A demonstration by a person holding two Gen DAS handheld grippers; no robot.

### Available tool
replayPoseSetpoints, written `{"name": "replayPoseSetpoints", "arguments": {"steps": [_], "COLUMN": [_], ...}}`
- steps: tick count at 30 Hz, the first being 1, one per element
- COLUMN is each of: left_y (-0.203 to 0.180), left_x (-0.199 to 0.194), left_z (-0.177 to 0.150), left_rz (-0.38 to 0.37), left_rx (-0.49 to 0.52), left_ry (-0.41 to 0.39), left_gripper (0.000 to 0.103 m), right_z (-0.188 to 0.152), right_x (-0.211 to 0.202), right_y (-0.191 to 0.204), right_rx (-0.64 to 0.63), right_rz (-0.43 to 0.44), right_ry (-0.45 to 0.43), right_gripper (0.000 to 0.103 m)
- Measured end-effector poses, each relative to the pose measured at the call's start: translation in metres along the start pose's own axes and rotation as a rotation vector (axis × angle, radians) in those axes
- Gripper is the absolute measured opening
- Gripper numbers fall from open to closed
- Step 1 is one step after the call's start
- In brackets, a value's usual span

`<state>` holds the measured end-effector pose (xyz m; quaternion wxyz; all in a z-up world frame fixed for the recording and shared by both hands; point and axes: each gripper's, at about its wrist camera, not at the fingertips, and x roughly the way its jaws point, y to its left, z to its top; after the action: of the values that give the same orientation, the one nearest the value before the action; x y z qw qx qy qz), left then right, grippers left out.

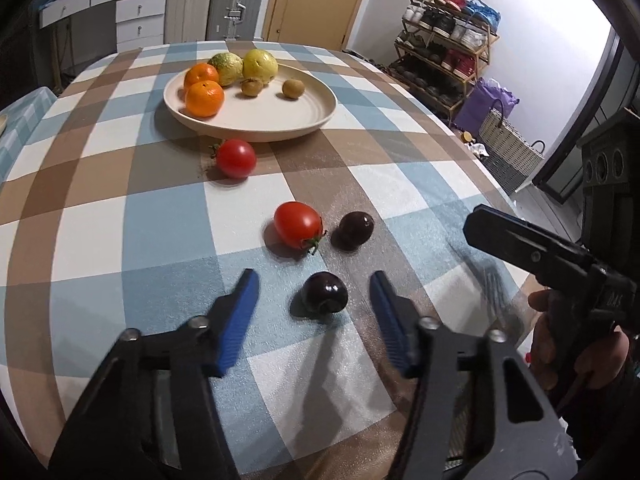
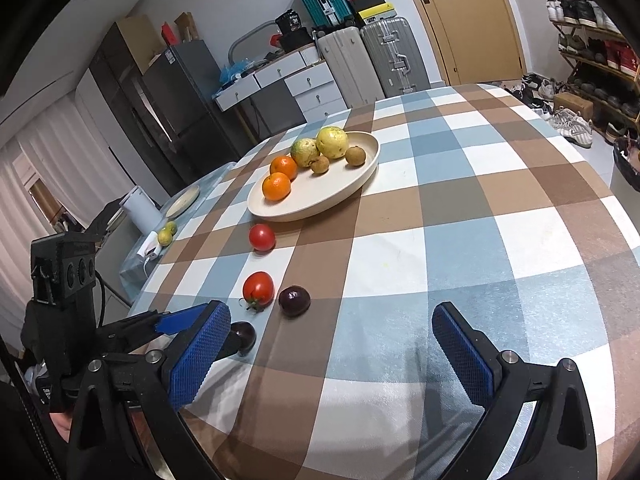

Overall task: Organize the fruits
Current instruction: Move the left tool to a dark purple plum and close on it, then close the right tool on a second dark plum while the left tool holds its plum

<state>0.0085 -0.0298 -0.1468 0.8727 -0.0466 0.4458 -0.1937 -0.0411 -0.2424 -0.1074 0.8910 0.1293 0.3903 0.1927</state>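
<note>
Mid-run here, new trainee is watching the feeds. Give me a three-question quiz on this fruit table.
1. How many fruits lie in the plate?
2. True or false: the left gripper has its jaws pressed on the nearest dark plum.
3. Which lies closest to the plate: A) a red tomato B) the farther plum C) the right gripper?

Key: 1. Six: two oranges, two yellow-green fruits, two small brown ones. 2. False: the plum sits between the jaws with gaps on both sides. 3. A.

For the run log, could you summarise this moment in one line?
left gripper: open around dark fruit | right gripper: open, empty | plate: six fruits
</note>
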Motion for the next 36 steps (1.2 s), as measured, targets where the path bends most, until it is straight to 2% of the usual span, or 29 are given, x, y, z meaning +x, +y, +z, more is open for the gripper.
{"name": "replayPoseSetpoints", "arguments": {"steps": [1, 5, 10, 21, 33, 35, 36], "left_y": [0.000, 0.001, 0.009, 0.027, 0.060, 0.066, 0.069], "left_x": [0.001, 0.005, 0.005, -0.017, -0.057, -0.061, -0.062], "left_z": [-0.001, -0.003, -0.005, -0.001, 0.007, 0.007, 0.007], "left_rz": [-0.011, -0.050, -0.086, -0.115, -0.096, -0.098, -0.100], "left_rx": [0.003, 0.003, -0.016, -0.070, -0.110, -0.119, -0.123], "left_ry": [0.008, 0.026, 0.017, -0.058, -0.159, -0.168, -0.170], "left_gripper": [0.039, 0.024, 0.022, 0.022, 0.022, 0.022, 0.022], "right_z": [0.000, 0.000, -0.001, -0.001, 0.000, 0.002, 0.003], "right_x": [0.001, 0.001, 0.004, 0.011, 0.038, 0.044, 0.047], "right_y": [0.000, 0.001, 0.003, 0.009, 0.032, 0.036, 0.038], "right_rx": [-0.002, -0.005, -0.007, -0.021, -0.096, -0.115, -0.123], "right_rz": [-0.001, -0.006, -0.011, -0.019, -0.018, -0.013, -0.009], "right_ry": [0.001, 0.003, 0.010, 0.035, 0.089, 0.104, 0.108], "right_gripper": [0.103, 0.103, 0.103, 0.103, 0.103, 0.099, 0.093]}}
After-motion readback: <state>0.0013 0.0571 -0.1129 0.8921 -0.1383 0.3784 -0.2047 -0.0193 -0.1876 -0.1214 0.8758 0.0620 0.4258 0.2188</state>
